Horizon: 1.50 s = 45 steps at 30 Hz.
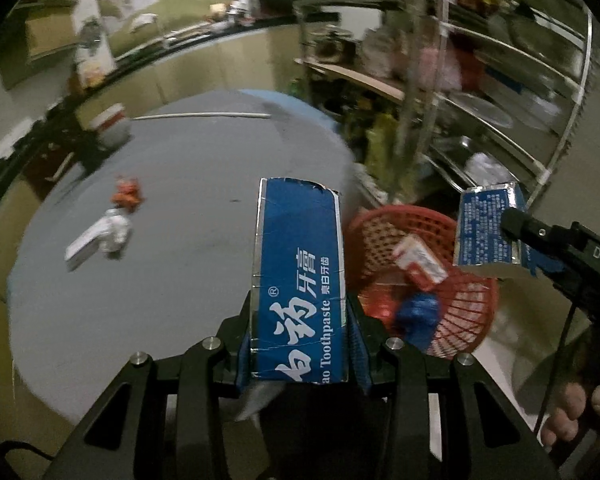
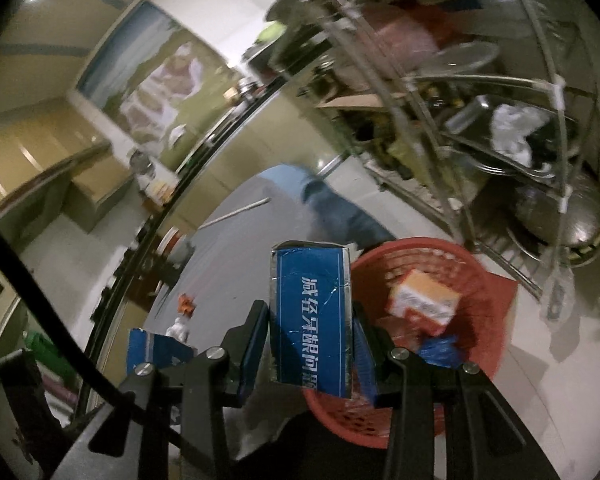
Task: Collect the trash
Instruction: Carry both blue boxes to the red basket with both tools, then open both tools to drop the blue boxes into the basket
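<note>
The left claw is closed on a blue cardboard toothpaste box with white lettering. The box stands upright between the blue-padded fingers and projects forward over the near right edge of the round grey counter. The right claw likewise grips a second blue cardboard box printed with white characters, one pad pressed to each long side. In the left wrist view this second box hangs in the air above the far right rim of the red plastic lattice basket.

The basket stands beside the counter's right edge, lower than the counter top; whether it touches the counter cannot be told. Inside it lie a red-and-white carton, tilted, and just below it a crumpled blue wrapper. The right wrist view shows the same basket holding the carton and the blue wrapper.

On the counter's left part rest a crumpled orange scrap and, just beside it toward the near edge, a white crumpled packet. A thin white stick lies along the far edge. A metal wire rack with steel dishes stands beyond the basket.
</note>
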Each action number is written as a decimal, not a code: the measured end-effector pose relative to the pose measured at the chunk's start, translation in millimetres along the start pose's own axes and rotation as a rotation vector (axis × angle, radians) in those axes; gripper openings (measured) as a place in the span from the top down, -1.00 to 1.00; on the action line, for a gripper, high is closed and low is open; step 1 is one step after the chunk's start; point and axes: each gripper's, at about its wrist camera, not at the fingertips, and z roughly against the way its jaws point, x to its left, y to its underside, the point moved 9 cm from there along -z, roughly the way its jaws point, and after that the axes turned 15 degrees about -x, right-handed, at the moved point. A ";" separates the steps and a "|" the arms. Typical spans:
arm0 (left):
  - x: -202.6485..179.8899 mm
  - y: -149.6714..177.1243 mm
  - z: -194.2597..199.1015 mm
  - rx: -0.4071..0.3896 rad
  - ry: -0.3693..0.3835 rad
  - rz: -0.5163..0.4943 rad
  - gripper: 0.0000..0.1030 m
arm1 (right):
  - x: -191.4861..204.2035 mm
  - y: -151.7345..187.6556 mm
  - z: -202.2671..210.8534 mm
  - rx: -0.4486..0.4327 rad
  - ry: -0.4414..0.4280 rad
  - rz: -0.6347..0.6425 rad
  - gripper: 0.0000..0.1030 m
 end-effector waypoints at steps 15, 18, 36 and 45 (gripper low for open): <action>-71.8 11.6 -50.4 0.163 0.224 0.046 0.18 | -85.8 -21.2 1.8 -0.011 0.080 -0.152 0.16; -80.5 14.3 -54.4 0.181 0.239 0.039 0.18 | -91.5 -22.4 -2.3 -0.004 0.090 -0.151 0.16; -71.8 16.0 -46.3 0.168 0.244 0.053 0.04 | -92.9 -7.4 -13.6 0.042 0.120 -0.152 -0.14; -26.9 7.7 -12.5 0.035 0.130 0.063 -0.21 | -77.2 -7.4 0.1 0.032 0.087 -0.137 -0.14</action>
